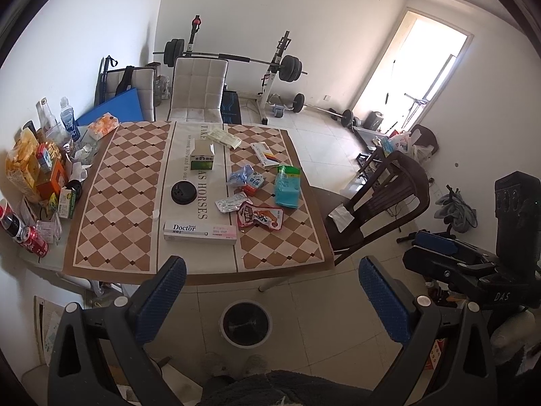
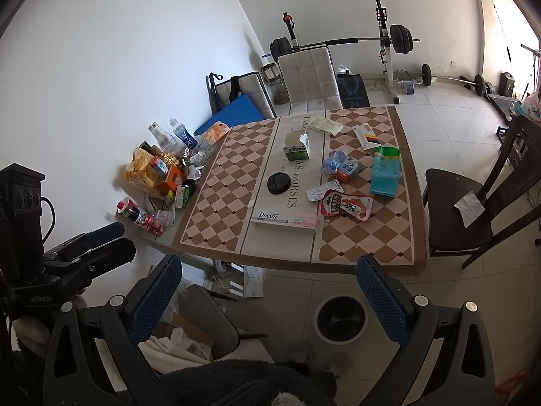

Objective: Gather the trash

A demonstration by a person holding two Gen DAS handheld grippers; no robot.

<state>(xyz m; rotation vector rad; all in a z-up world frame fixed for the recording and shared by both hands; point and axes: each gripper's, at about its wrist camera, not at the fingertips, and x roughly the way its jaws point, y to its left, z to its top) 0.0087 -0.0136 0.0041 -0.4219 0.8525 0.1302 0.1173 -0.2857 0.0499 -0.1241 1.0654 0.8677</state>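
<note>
Trash all on the desk point(image 1: 111, 182), none collected as far as the views show. Bin point(image 1: 245, 322) stands on the floor just off the near desk edge; its dark inside shows nothing I can make out.

Left gripper point(image 1: 270, 291): fingers spread wide, nothing between them, held back over the floor short of the desk. Right gripper point(image 2: 268, 291): same, fingers wide apart and empty, bin below and to its right.

Loose items on the checkered cloth:
- Doctor box point(image 1: 200, 232), nearest the front edge
- red snack pouch point(image 1: 259, 218), just right of it
- foil blister pack point(image 1: 231, 202)
- black cup lid point(image 1: 183, 193), centre strip
- green medicine box point(image 1: 202, 158), flap open
- blue wrappers point(image 1: 246, 178), bunched
- teal packet point(image 1: 287, 186)
- two flat cartons point(image 1: 225, 137) at the far end

Clutter of bottles, cans and snack bags point(image 1: 33, 182) sits along the wall side; trash or keepers, cannot tell.

Judgement: task at its start. Every piece left to lift and drop in the bin; Doctor box is likely the easiest first reach.
</note>
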